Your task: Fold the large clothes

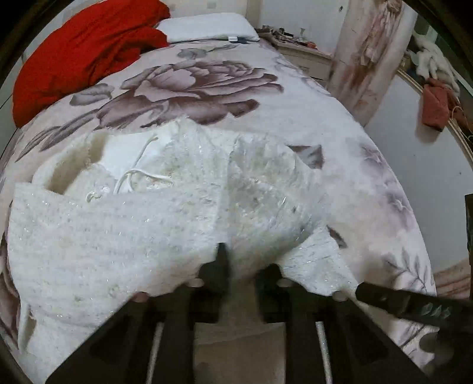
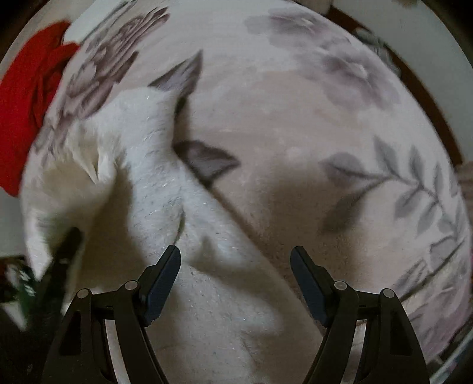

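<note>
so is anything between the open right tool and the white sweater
Nothing visible. The right tool hangs open directly over the white fuzzy sweater, whose near part lies under its left finger, with only the floral bedspread beside it. The left tool already grips the sweater's edge.

The left wrist view looks close and low along the bed (image 1: 295, 124) toward the pillow (image 1: 207, 28) at 12 o'clock. The right wrist view faces steeply down. Both share the white garment (image 1: 124, 224) (image 2: 153, 189) and red cloth (image 1: 82, 56) (image 2: 26, 97) at 10 o'clock.

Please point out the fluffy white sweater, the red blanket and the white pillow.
fluffy white sweater (image 1: 124, 233): left wrist view, its knitted body.
red blanket (image 1: 77, 59): left wrist view, middle of the heap.
white pillow (image 1: 207, 26): left wrist view, its top face.
</note>
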The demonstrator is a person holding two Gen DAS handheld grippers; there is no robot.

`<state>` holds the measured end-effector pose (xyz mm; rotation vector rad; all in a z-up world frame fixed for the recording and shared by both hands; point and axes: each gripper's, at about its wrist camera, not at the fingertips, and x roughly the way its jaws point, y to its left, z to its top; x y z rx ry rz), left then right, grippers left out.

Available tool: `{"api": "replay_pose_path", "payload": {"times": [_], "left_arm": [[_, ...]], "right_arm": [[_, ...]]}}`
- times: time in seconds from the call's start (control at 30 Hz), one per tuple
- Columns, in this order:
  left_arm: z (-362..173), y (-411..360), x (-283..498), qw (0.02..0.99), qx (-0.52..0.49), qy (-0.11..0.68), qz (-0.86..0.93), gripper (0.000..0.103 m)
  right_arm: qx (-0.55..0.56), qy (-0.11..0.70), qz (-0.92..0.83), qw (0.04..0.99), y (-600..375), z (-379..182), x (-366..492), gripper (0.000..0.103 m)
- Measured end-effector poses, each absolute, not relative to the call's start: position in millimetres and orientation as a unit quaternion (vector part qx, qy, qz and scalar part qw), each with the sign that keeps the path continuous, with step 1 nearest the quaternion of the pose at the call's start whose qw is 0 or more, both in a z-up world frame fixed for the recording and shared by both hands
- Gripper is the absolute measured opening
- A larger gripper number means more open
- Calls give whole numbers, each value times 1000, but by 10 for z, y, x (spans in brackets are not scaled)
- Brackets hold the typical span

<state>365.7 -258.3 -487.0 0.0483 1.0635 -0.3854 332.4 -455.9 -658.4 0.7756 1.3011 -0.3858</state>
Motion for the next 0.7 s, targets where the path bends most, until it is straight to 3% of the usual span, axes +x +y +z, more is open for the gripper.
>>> {"api": "replay_pose_path", "payload": {"times": [0.03,0.07,0.1,0.33,0.6,0.63,0.67,0.7], "left_arm": [[-4836,-2549,3648,842,14,503,-194,54],[-4786,-2496,3637,840,7,503,-202,91],[-4735,-2468,3656,841,2,501,-203,102],[-4556,-1564,3520,855,-5,511,-88,103],[-5013,-285,3879,836,30,539,97,103],[-5077,-211,3955,834,34,540,105,103],[-5162,-147,4034,830,38,546,111,103],[-5198,-106,4069,827,38,550,114,103]], "right_arm": [[363,580,-164,711,-4616,-6580,3299,78],[379,572,-152,711,-4672,-6569,3279,78],[390,567,-143,711,-4693,-6567,3286,78],[447,532,-48,718,-4605,-6397,3523,78],[402,586,30,703,-3975,-6566,4269,78],[388,598,28,701,-3894,-6622,4349,66],[372,603,26,705,-3839,-6633,4390,45],[350,609,17,712,-3792,-6618,4431,9]]}}
